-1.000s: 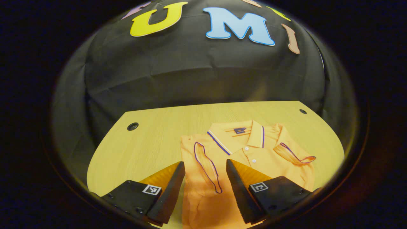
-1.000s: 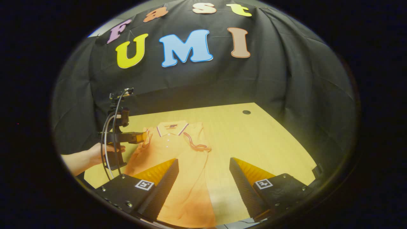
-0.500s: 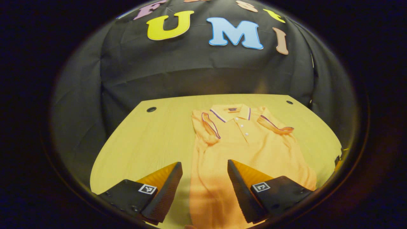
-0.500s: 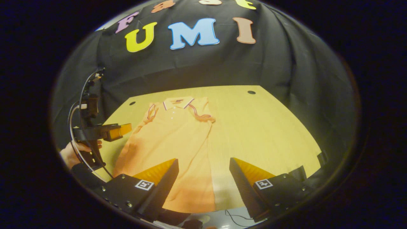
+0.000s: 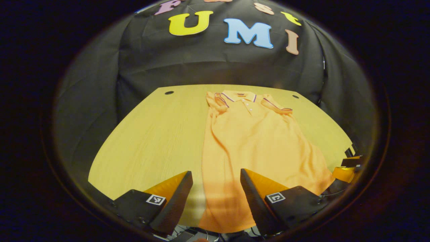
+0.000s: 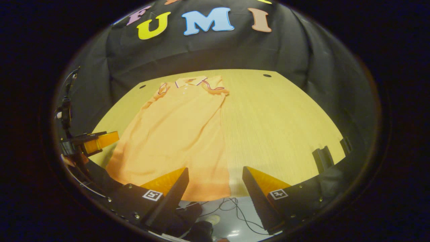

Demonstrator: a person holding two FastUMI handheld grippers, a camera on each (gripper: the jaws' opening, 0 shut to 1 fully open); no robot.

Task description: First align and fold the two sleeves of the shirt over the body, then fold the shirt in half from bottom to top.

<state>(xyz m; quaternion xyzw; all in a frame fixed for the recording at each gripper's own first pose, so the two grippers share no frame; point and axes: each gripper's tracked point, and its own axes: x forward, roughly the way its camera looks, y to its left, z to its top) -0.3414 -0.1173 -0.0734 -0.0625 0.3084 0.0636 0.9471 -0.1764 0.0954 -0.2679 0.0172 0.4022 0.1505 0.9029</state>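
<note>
Shirt (image 5: 255, 141) lies flat on the table (image 5: 151, 134), collar far, hem (image 6: 201, 193) at the near edge, long axis running straight away from me. Both sleeves look folded in already, so I reckon the bottom-to-top fold is next. L gripper (image 5: 215, 198) is spread, empty, over the hem's left part; R gripper (image 6: 215, 195) spread too, empty, at the hem's right corner. Hem sits just below and ahead of both.
</note>
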